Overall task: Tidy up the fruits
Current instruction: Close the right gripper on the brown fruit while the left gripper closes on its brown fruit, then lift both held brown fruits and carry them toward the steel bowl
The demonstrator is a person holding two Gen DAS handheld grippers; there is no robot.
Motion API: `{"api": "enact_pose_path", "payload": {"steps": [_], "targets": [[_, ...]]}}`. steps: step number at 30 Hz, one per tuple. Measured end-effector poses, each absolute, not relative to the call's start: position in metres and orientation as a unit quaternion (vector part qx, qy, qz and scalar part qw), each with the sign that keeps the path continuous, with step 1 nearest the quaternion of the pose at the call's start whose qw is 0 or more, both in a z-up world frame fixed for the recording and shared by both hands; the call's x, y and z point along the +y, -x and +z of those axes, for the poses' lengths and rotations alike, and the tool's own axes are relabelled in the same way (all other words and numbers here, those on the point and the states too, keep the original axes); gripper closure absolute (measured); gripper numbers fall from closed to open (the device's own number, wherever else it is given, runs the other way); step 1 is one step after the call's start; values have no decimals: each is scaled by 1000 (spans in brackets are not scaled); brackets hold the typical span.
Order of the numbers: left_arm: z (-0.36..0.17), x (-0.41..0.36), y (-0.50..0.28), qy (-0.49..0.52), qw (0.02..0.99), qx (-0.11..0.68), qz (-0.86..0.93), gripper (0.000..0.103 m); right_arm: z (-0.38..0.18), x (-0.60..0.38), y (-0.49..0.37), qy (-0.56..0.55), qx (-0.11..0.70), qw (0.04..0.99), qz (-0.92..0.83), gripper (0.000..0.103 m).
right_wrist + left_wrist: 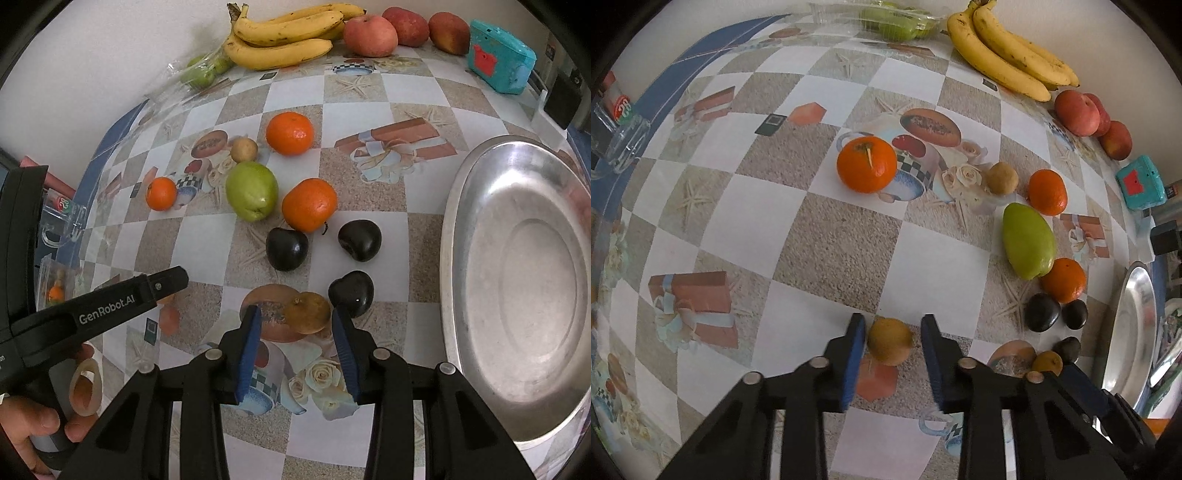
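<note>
Small brownish-yellow fruit (889,341) is sitting on the tablecloth (831,243) between my left gripper (892,354) fingers; it's looking light, round and firm-skinned, likely to roll, so I'm judging a squeeze across its widest part as safest. Left jaws are standing open, left pad looks close to touching the fruit, right pad apart, though fisheye makes contact hard to call. Right gripper (295,332) is also open, bracketing a second brownish fruit (308,312) just ahead of its fingertips, a dark plum (351,293) sitting just beside its right finger. Steel tray (461,229) is lying empty to the right, with oranges, a green mango (251,190), bananas (284,37) and apples further out.
</note>
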State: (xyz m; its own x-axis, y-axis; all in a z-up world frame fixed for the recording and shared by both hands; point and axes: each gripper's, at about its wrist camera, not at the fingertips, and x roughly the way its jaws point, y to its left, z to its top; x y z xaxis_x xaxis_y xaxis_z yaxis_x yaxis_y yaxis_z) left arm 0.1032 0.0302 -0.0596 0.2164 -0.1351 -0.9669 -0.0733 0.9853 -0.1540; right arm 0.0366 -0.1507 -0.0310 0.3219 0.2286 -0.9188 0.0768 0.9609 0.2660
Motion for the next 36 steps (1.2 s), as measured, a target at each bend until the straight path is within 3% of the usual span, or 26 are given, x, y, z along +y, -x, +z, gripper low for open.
{"api": "enact_pose_path", "payload": {"steps": [18,23,36], "targets": [[-54,33,-102,97,780,618,-20,77,-41,-143,-42,-102,593,798,34,66],[-54,33,-102,98,780,618,-21,77,-43,-141,-44,-96,593,799,33,75],[-46,39,-102,111,787,607,-13,77,-27,-142,-41,-115,566,814,57,75]]}}
